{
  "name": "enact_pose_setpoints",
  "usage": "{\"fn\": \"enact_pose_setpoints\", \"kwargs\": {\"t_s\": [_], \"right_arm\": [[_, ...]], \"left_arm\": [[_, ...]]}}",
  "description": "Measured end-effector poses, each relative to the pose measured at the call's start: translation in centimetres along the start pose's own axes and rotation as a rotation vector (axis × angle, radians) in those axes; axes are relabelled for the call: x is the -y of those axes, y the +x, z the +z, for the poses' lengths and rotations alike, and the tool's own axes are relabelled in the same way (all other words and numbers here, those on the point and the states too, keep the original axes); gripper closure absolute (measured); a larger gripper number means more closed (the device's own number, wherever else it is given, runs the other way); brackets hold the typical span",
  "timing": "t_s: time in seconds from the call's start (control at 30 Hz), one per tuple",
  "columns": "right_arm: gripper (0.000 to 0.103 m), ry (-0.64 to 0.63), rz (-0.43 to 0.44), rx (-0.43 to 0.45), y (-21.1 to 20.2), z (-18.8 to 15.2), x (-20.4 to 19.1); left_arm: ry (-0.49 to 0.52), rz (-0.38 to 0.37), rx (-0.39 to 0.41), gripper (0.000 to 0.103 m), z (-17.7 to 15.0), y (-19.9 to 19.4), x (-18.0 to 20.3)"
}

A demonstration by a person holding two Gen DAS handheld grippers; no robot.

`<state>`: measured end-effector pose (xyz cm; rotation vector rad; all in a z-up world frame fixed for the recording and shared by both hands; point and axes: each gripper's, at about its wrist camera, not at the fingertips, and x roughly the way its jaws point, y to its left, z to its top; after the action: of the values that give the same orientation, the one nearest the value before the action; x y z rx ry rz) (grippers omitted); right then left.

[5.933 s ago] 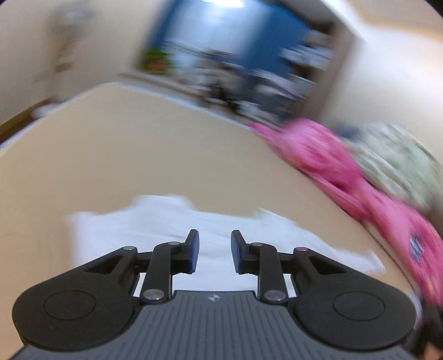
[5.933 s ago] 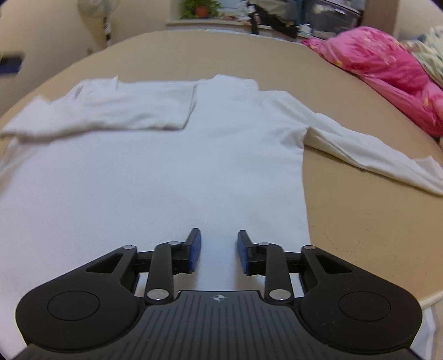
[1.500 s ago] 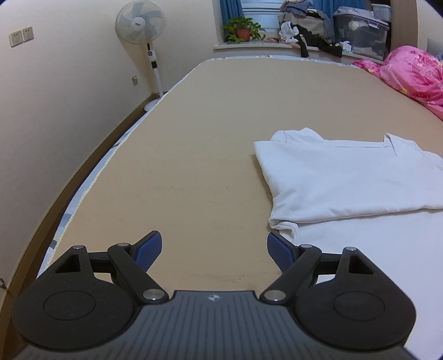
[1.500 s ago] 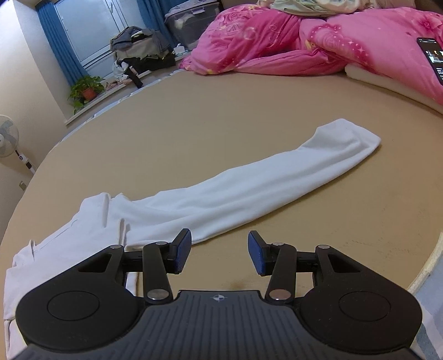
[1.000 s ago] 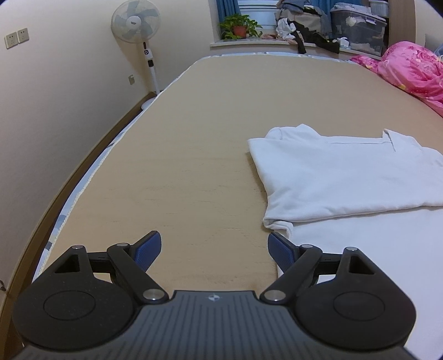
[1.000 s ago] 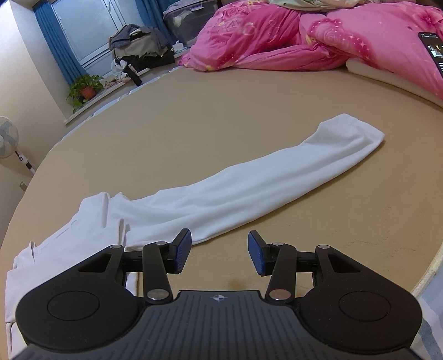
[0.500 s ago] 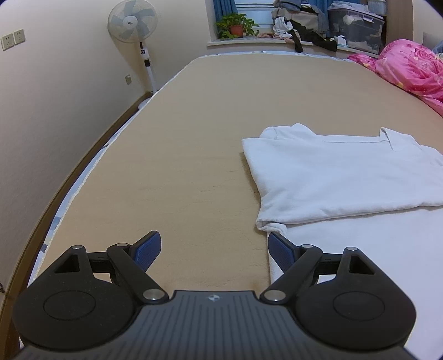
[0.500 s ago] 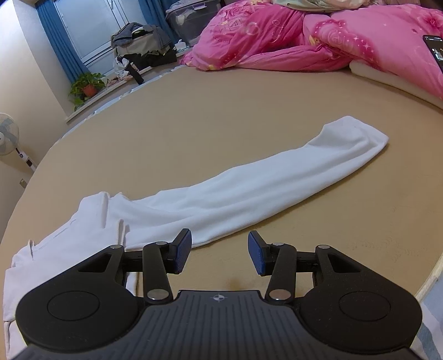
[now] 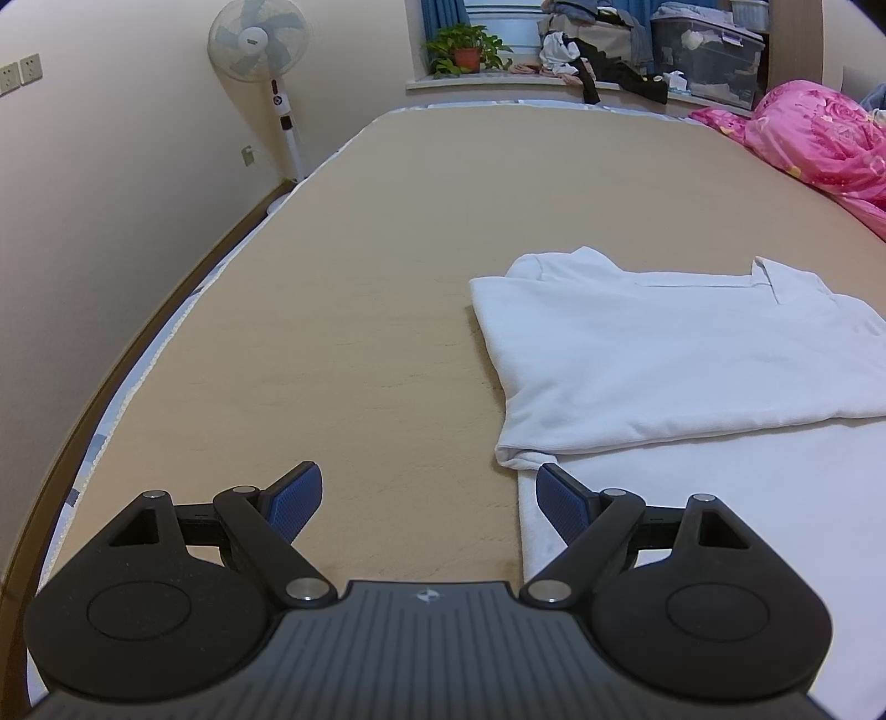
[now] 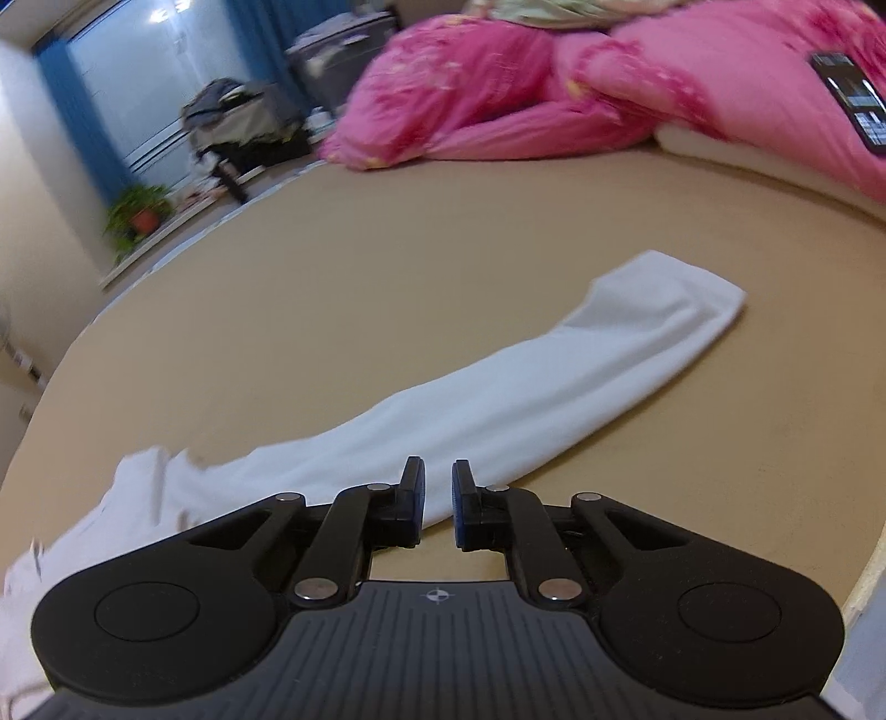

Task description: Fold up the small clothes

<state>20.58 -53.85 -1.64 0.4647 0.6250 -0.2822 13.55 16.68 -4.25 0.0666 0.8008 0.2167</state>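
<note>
One white shirt (image 9: pixel 692 354), one pink quilt (image 10: pixel 554 94), one fan (image 9: pixel 257 39), one potted plant (image 9: pixel 465 52), one phone (image 10: pixel 853 99).

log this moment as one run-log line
step: fold sleeve | left hand-held gripper: open, empty | right hand-held gripper: closing at sleeve edge, grip unclear | shirt: left side folded

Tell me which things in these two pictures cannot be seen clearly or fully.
- White shirt: left wrist view, cut by the right edge; its hem hidden behind the left gripper.
- Shirt's shoulder end: right wrist view, motion-blurred.
- Phone on the pink quilt: right wrist view, screen blurred, unreadable.
</note>
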Motion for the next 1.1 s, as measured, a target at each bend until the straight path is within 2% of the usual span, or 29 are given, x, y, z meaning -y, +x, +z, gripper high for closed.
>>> {"fn": "enact_pose_setpoints", "kwargs": {"t_s": [0.23,0.33,0.37,0.43,0.6,0.93,0.97,1.0,1.03,1.1], "right_arm": [[0.091,0.223,-0.021,0.018,1.5,1.3,6.2],[0.091,0.280,-0.058,0.008,2.7,1.0,8.2],[0.090,0.284,-0.067,0.006,3.0,0.9,8.6],[0.078,0.294,-0.067,0.015,3.6,1.0,9.3],[0.062,0.349,-0.054,0.032,5.2,1.1,10.8],[0.062,0.421,-0.067,0.084,7.7,1.3,11.2],[0.063,0.423,-0.072,0.088,8.0,1.4,11.0],[0.074,0.417,-0.084,0.092,8.1,1.4,10.7],[0.094,0.404,-0.101,0.094,8.2,1.5,10.4],[0.097,0.402,-0.116,0.114,8.2,1.5,9.9]], "left_arm": [[-0.001,-0.006,-0.002,0.015,0.1,0.3,-0.2],[0.001,-0.006,-0.004,0.015,0.2,0.5,0.0],[0.001,-0.007,-0.005,0.015,0.3,0.5,0.0],[0.002,-0.007,-0.008,0.015,0.3,0.7,0.1],[0.026,-0.001,-0.018,0.015,0.3,1.2,0.7],[0.092,0.028,-0.019,0.014,-0.1,2.0,1.5],[0.092,0.029,-0.018,0.014,-0.1,2.0,1.4],[0.091,0.029,-0.017,0.014,-0.1,2.1,1.4],[0.089,0.029,-0.017,0.015,0.0,2.1,1.3],[0.082,0.027,-0.017,0.015,0.0,2.1,1.2]]}}
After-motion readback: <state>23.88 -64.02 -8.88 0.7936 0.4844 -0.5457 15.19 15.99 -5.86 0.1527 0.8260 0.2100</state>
